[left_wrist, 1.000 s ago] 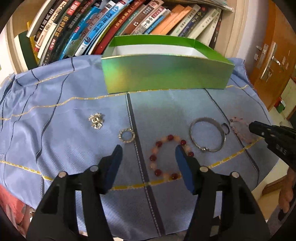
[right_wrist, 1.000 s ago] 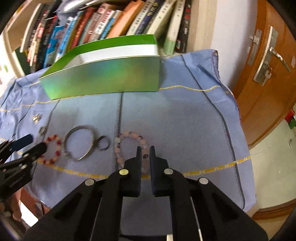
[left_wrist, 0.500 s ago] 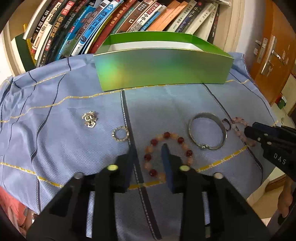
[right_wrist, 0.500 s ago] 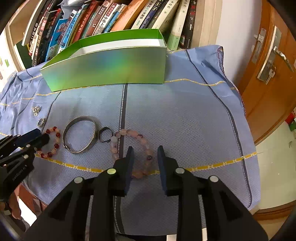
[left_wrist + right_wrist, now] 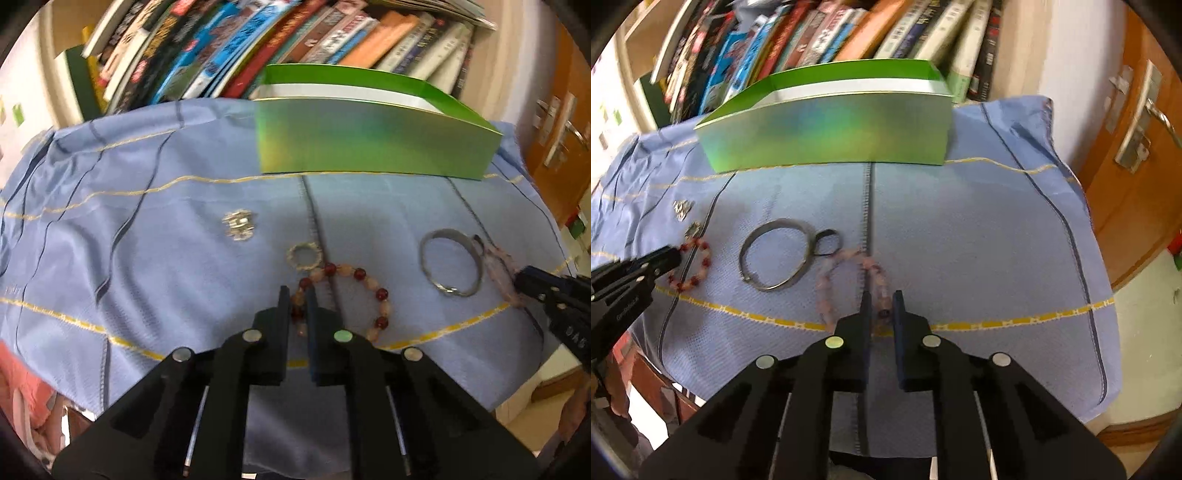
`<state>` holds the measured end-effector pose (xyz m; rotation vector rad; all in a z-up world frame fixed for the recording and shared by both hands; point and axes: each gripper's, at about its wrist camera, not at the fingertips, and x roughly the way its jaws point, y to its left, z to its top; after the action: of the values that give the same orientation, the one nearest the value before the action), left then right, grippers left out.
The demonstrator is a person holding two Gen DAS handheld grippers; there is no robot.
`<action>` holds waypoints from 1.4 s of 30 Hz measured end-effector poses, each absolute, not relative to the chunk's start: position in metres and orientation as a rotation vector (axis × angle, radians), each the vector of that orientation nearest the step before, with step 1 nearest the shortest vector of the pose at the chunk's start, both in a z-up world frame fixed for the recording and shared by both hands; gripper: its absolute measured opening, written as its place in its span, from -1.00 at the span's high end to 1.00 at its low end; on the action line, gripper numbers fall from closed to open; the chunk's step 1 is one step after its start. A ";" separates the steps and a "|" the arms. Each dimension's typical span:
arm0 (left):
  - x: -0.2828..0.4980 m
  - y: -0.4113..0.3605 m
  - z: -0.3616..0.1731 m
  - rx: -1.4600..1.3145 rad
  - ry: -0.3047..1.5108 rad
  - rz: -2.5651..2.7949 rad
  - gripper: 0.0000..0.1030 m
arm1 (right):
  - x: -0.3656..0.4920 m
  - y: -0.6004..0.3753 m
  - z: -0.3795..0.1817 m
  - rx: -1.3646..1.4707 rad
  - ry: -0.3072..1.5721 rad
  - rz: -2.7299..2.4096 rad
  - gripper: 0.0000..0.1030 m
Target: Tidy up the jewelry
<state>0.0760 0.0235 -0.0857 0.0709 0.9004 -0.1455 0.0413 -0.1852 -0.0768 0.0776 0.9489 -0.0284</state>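
1. Left claw (image 5: 297,295) has just closed on the red bracelet (image 5: 360,275), gripping its 9 o'clock side.
2. Right claw (image 5: 881,299) has just been closing, pinching the pink bracelet (image 5: 849,254) at 5 o'clock.
3. Both bracelets lie on the blue cloth (image 5: 979,229); green box (image 5: 831,133) at 12 o'clock.

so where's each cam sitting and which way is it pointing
Left wrist: on the left gripper, angled down at the red bead bracelet it pinches; own fingers show.
Right wrist: on the right gripper, angled down at the pink bead bracelet; own fingers show.
Shared: green box, silver bangle, each other's gripper.
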 end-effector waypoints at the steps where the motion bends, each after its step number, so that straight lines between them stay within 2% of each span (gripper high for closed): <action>1: 0.075 0.025 -0.085 0.068 0.900 -0.144 0.82 | 0.041 -0.189 -0.075 0.091 0.948 -0.036 0.73; 3: 0.071 0.024 -0.082 0.069 0.890 -0.161 0.73 | 0.038 -0.189 -0.073 0.097 0.944 -0.031 0.64; 6: 0.065 0.017 -0.078 0.084 0.870 -0.204 0.38 | 0.037 -0.177 -0.071 0.071 0.940 0.003 0.61; 7: 0.064 0.015 -0.079 0.088 0.869 -0.208 0.33 | 0.037 -0.175 -0.071 0.067 0.939 0.010 0.61; 9: 0.064 0.012 -0.081 0.089 0.876 -0.216 0.33 | 0.037 -0.170 -0.071 0.059 0.936 0.032 0.58; 12: 0.062 0.009 -0.079 0.085 0.874 -0.229 0.33 | 0.039 -0.166 -0.071 0.054 0.937 0.042 0.39; 20: 0.054 -0.005 -0.074 0.109 0.856 -0.262 0.25 | 0.039 -0.162 -0.072 0.048 0.938 0.050 0.35; 22: 0.052 -0.008 -0.073 0.115 0.854 -0.266 0.21 | 0.039 -0.162 -0.072 0.050 0.936 0.052 0.18; 23: 0.052 -0.009 -0.073 0.117 0.853 -0.268 0.20 | 0.039 -0.161 -0.072 0.050 0.935 0.055 0.17; 28: 0.051 -0.007 -0.071 0.121 0.844 -0.259 0.08 | 0.036 -0.169 -0.068 0.043 0.906 0.013 0.17; 42: 0.066 0.017 -0.078 0.111 0.868 -0.168 0.06 | 0.046 -0.177 -0.073 0.006 0.896 -0.062 0.17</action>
<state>0.0665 0.0174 -0.0784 0.1105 0.8676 -0.1681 0.0464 -0.1765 -0.0729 0.0059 0.8964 -0.0625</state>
